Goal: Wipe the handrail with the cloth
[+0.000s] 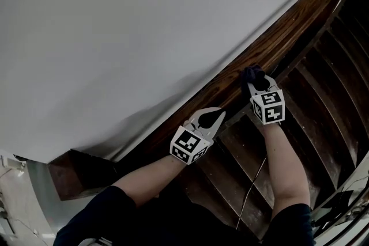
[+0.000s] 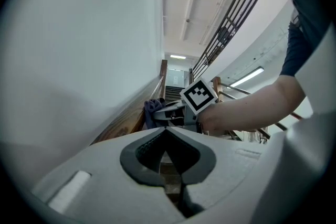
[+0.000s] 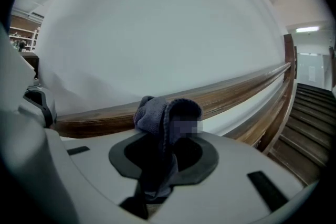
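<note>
A dark wooden handrail runs along the white wall, rising to the upper right. My right gripper is shut on a dark blue cloth, which lies against the rail's top. The right gripper view shows the cloth bunched between the jaws, just in front of the handrail. My left gripper sits lower on the rail, jaws closed with nothing between them. In the left gripper view the cloth and the right gripper appear ahead beside the handrail.
Dark wooden stair steps descend to the right of the rail. A metal railing edges the stairs at lower right. The white wall fills the left side. A thin cable hangs below my right forearm.
</note>
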Motion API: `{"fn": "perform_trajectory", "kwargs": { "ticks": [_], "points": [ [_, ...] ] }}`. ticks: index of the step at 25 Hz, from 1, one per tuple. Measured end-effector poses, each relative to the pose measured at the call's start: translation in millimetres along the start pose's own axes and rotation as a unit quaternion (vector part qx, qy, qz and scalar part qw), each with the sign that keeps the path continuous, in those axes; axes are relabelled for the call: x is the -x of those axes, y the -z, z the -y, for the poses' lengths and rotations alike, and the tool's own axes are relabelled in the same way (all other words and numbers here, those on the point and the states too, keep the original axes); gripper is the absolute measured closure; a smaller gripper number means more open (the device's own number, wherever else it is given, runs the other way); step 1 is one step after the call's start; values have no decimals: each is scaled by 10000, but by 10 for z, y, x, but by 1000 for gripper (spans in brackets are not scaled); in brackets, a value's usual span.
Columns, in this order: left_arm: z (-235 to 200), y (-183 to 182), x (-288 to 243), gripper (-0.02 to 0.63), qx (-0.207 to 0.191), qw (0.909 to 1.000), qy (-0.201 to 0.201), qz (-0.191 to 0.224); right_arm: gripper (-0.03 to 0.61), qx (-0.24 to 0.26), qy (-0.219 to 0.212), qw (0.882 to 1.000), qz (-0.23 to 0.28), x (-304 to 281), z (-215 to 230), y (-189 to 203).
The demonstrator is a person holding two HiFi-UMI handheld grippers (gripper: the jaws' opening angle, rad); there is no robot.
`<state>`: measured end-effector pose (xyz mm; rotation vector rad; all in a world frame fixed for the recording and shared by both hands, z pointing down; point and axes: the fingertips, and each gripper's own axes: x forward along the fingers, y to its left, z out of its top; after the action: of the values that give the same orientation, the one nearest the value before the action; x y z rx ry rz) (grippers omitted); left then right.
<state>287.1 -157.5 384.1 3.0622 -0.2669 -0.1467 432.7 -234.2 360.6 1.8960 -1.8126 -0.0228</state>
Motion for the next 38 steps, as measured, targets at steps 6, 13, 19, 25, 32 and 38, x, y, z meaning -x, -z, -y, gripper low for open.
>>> {"fn": "perform_trajectory", "kwargs": {
  "ticks": [6,13,19,25,32,38],
  "points": [
    [51,-164,-46,609,-146,9998,101,48,486,-159,195,9997,57,78,91,-36],
    [152,-270,165,609,-25,9999,159,26,486,-420,109,9984,359,526,-267,-49],
    [385,-283,540,609,235,9990,377,9,486,-816,-82,9944,662,1037,-951,62],
    [737,-380,881,609,341,9963,792,48,486,-1009,-217,9901,948,1521,-1482,21],
    [1068,-409,1162,609,618,9929,1016,35,486,-1243,-306,9850,1156,2066,-1850,118],
    [1253,-515,1317,609,486,9920,1155,128,486,-1425,-387,9805,1300,2384,-2069,177]
  ]
}}
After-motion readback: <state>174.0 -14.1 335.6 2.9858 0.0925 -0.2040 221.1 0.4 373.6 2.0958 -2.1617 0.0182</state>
